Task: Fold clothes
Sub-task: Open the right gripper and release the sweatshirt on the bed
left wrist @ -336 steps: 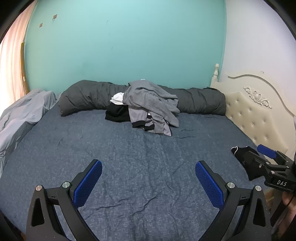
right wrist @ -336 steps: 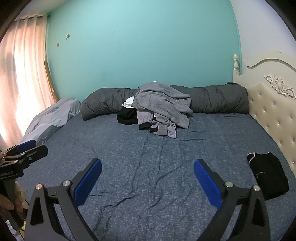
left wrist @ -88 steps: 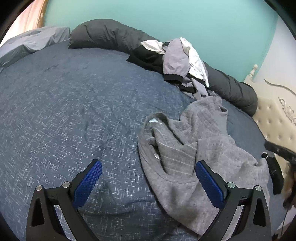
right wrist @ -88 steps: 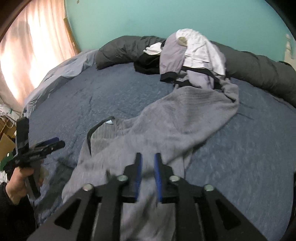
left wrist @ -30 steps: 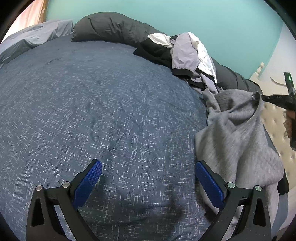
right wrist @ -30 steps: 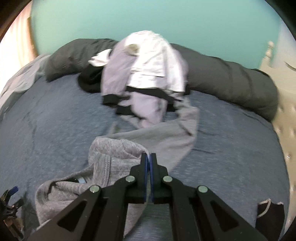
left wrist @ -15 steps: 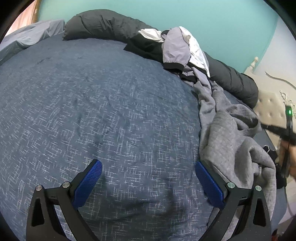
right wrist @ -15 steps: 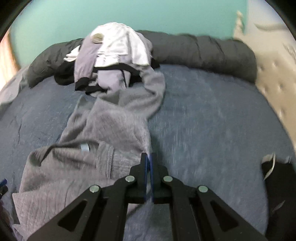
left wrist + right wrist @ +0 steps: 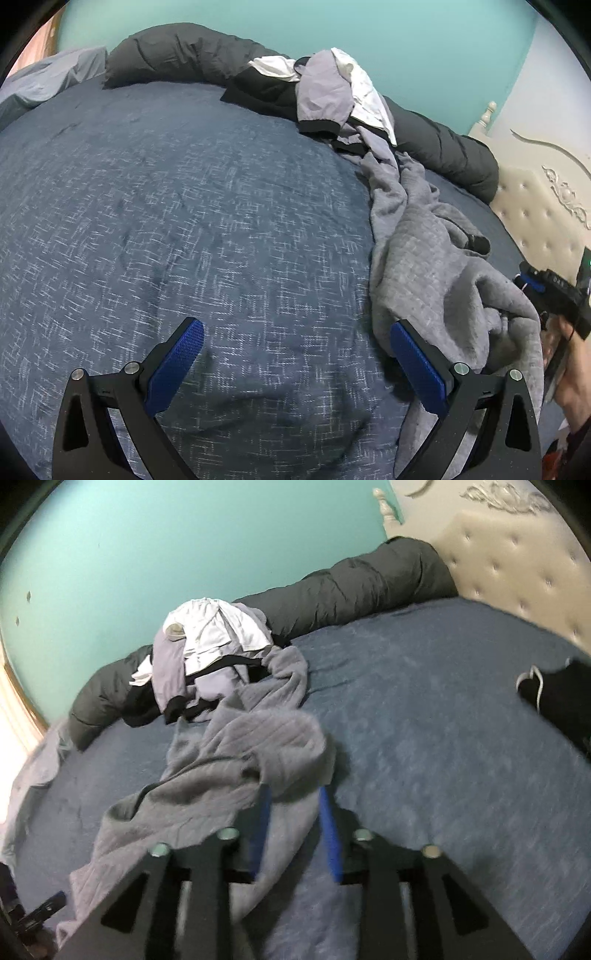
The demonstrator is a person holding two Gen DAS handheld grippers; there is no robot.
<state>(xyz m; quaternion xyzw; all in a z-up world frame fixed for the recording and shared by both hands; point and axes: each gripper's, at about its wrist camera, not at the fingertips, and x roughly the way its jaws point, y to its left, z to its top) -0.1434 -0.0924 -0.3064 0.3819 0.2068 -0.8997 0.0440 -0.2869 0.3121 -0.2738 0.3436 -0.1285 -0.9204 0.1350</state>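
Two grippers of mine work over one bed: my left gripper (image 9: 291, 350) hangs with its blue pads spread wide over bare bedding, gripping nothing; my right gripper (image 9: 293, 830) has just been parting its jaws, and a fold of the crumpled grey knitted sweater (image 9: 221, 775) lies between the pads, which no longer press on it; that sweater sprawls on the dark blue flecked bedspread (image 9: 184, 221), trailing up to one heap of unfolded clothes (image 9: 210, 657), lilac, white and black, piled against one long dark grey rolled duvet (image 9: 369, 579) along the far edge; one small black garment with a white cord (image 9: 554, 694) lies apart near the cream tufted headboard (image 9: 517, 554); one pale blue-grey sheet (image 9: 48, 77) bunches in the far corner; behind stands a turquoise wall (image 9: 369, 29); my right hand (image 9: 569, 376) shows at the left camera's edge.
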